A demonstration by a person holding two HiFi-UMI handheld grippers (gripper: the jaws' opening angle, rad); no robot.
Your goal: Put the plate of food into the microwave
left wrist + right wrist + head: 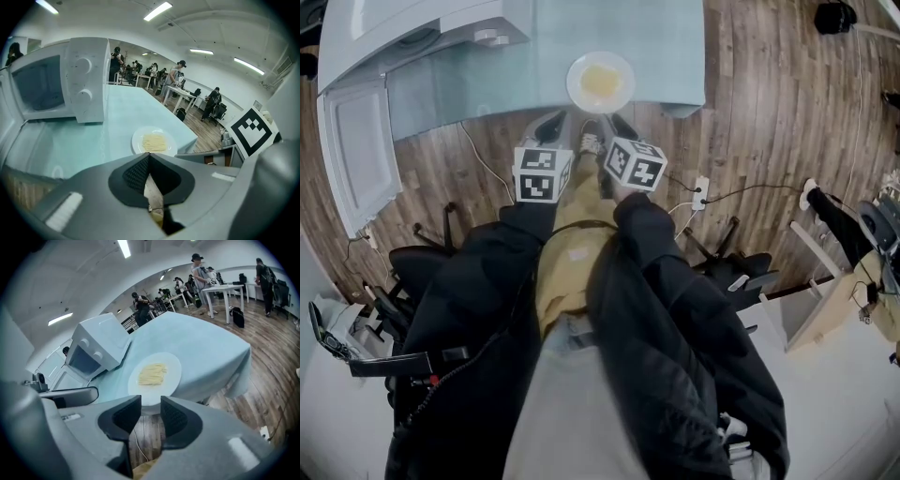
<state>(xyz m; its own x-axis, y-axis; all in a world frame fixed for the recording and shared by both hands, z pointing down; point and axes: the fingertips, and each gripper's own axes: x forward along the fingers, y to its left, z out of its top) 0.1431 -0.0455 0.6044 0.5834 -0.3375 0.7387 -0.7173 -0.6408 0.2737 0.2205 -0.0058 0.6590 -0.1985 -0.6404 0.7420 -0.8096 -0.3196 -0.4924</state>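
The plate of food (600, 82) sits near the counter's (675, 47) front edge, right of the microwave (422, 37), whose door (356, 150) hangs open. You hold both grippers low, just short of that edge. The left gripper (149, 157) has its fingers (136, 173) clenched on nothing; the right gripper (150, 402) has its fingers (176, 416) spread and empty.
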